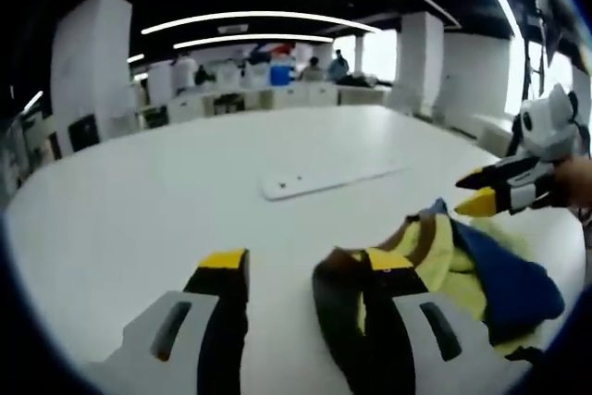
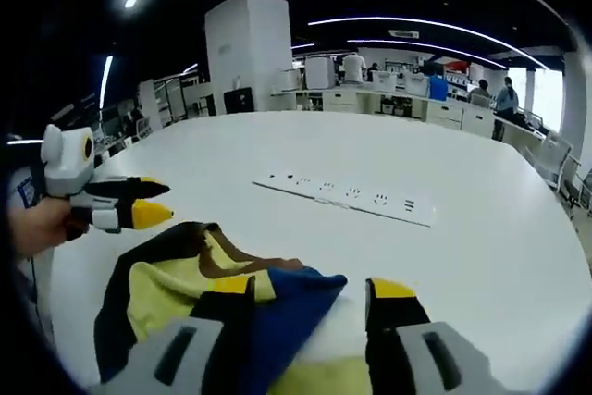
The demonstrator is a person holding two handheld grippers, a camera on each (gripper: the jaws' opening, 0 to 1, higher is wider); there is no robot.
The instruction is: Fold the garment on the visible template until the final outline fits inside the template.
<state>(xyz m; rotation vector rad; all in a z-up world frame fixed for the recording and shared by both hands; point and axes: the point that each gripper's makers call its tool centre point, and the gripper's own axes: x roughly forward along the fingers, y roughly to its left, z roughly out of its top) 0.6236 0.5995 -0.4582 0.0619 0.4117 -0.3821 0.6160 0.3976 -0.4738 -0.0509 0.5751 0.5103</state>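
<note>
Item: crumpled yellow, blue and brown fabric garment (image 2: 231, 298), on white table (image 2: 481, 228) near my edge. My left tool (image 1: 301, 270) and right tool (image 2: 310, 293): both open, empty, garment directly beneath.

From my seat, the white table (image 1: 139, 201) lies bare and open ahead of both grippers, so there is wide room to pass. The one flat obstacle is the white power strip (image 2: 347, 196), lying near mid-table beyond the crumpled yellow, blue and brown garment (image 2: 203, 289). The garment bunches just ahead of my jaws. Desks and people (image 2: 507, 97) stand well beyond the table's far edge.
</note>
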